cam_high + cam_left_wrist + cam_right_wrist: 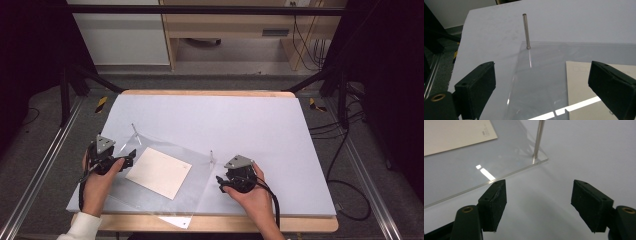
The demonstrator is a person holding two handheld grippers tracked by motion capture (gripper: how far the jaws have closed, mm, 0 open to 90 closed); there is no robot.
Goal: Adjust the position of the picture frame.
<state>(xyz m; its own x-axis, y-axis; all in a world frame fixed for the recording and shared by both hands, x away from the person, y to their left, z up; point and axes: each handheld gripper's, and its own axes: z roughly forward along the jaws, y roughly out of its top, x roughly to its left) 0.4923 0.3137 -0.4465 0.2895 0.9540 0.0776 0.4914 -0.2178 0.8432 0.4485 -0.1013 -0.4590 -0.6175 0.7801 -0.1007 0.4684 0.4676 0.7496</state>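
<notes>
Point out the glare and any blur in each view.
High view: soft, even light, clear sheet barely visible. Left gripper view: bright reflected strip on the sheet, near jaws slightly soft. Right gripper view: small glare patches on the sheet, metal pin sharp.

table (300,150): white sheet-covered | on it: clear acrylic plate (200,185), tilted

Left gripper (131,154): black body w/ grey three-cornered plate on top, black cable trailing toward 6 o'clock. Right gripper (219,181): same black build, grey plate, black cable looping back along the forearm. Fingers (476,88) are blocky black pads, small screw holes in the faces; brass-coloured inserts at the base. White sleeve cuff (80,227) on the left arm.
</notes>
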